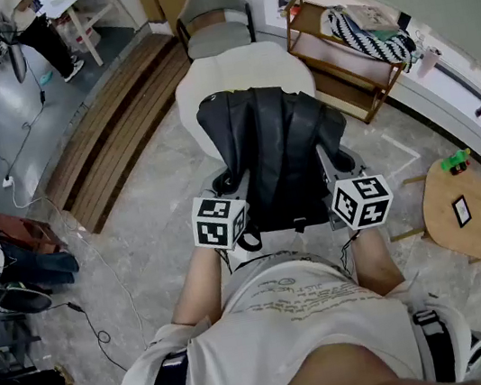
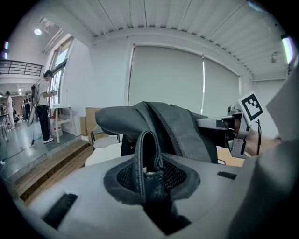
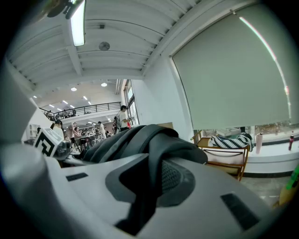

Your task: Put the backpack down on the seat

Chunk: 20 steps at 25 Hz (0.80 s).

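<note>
Both clamped: my left hand-held gripper pinches a strap loop of the black backpack, and my right hand-held gripper bites its fabric. The bag hangs between them, near the cream seat. I'd carry it forward level, lower until the seat takes the weight, then let go.

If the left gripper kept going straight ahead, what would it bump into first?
The black backpack: the left gripper pinches its strap, and its body bulges right ahead. Behind it probably comes the white seat, but depth is hard to judge.
</note>
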Available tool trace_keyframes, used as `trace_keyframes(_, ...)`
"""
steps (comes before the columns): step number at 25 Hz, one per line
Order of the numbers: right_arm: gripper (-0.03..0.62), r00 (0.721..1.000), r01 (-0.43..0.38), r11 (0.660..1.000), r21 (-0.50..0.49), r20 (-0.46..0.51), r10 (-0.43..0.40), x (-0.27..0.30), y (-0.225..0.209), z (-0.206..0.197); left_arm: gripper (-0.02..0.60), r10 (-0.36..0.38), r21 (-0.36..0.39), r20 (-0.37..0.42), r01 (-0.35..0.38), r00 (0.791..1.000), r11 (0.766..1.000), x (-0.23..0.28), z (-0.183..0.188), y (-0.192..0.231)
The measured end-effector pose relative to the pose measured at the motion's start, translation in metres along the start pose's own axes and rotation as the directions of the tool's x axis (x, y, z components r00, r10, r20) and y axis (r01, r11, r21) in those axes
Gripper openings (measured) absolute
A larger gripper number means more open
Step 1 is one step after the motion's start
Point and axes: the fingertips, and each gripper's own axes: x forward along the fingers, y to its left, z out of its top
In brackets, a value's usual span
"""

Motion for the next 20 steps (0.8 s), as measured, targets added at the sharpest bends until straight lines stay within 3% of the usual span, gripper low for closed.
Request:
trace_keyframes(9,0.049,1.0,-0.001,1.0,-0.019,0.016,0.002,0.007,0.004,0.006,0.101,0.009,0.008,0.026,-0.009,1.0,1.0,0.0,0.005,0.008)
trace_keyframes(20,0.049,1.0,-0.02,1.0,-0.024,0.007,0.02,0.036,0.033,0.012,0.101,0.032,-0.038,0.045,-0.031,0.998,0.999,-0.013,0.005,0.043)
